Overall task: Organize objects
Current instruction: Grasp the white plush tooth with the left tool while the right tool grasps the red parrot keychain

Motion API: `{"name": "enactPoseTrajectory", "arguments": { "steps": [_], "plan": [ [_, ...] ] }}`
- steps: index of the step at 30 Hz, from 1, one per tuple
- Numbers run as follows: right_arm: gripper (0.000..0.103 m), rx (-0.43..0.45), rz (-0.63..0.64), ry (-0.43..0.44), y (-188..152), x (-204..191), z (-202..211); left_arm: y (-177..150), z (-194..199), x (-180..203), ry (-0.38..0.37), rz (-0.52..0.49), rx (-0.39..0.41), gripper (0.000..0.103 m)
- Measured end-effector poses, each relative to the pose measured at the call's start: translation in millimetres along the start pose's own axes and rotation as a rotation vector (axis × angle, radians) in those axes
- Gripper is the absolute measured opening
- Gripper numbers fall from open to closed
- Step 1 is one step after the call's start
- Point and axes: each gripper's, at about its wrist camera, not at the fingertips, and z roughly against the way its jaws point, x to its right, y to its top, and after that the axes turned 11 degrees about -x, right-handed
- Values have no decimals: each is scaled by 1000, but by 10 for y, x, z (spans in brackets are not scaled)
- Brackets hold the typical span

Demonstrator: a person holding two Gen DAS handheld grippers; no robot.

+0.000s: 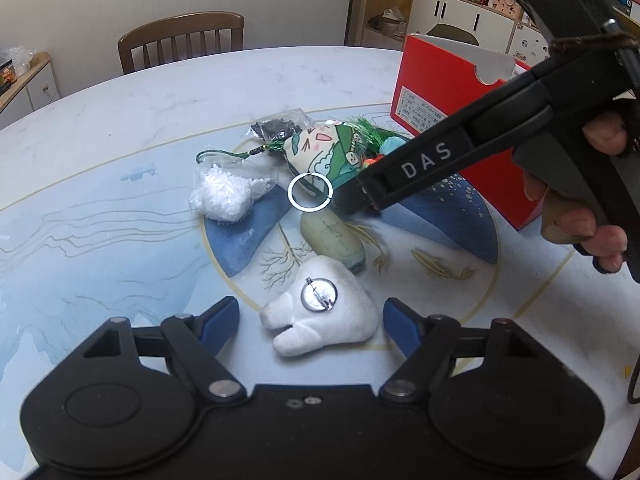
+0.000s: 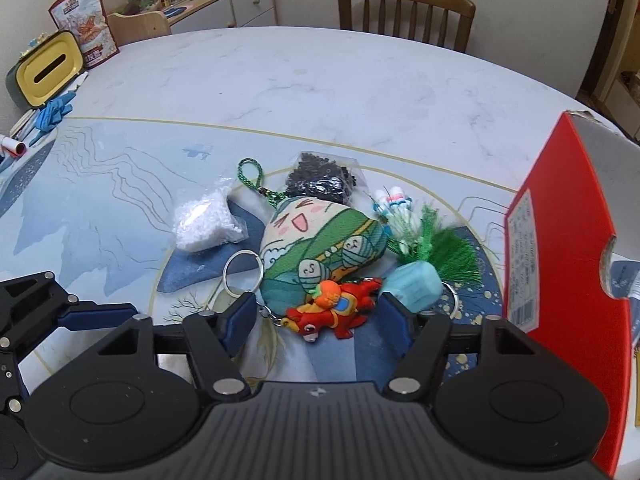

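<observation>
Both grippers spread wide over the toy pile, neither pinching anything.
We see the left gripper (image 1: 311, 320) straddling the white plush tooth (image 1: 320, 316) at 6 o'clock on the table (image 2: 320, 80). The right gripper (image 2: 318, 318) brackets the red dragon charm (image 2: 332, 312); the green plush pouch (image 2: 320, 244) sits just beyond at 12, the red box (image 2: 560, 240) at 3.

Left wrist: my camera looks low and forward over the table (image 1: 120, 128), near the white plush (image 1: 320, 320).
Right wrist: faces the far chair (image 2: 406, 8), close above the red dragon charm (image 2: 332, 312).
Shared: the green pouch (image 1: 320, 152), both bead bags.
</observation>
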Motion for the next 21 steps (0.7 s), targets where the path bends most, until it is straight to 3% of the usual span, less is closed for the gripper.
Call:
{"name": "enactPoseTrajectory", "arguments": {
  "steps": [8, 14, 21],
  "plan": [
    [54, -11, 0, 4, -5, 20, -35, -5, 24, 4, -8, 0, 5, 60],
    [41, -4, -10, 2, -32, 41, 14, -4, 42, 1, -21, 17, 5, 58],
    [18, 20, -18, 2, -74, 56, 108, 13, 49, 21, -20, 31, -4, 56]
  ]
}}
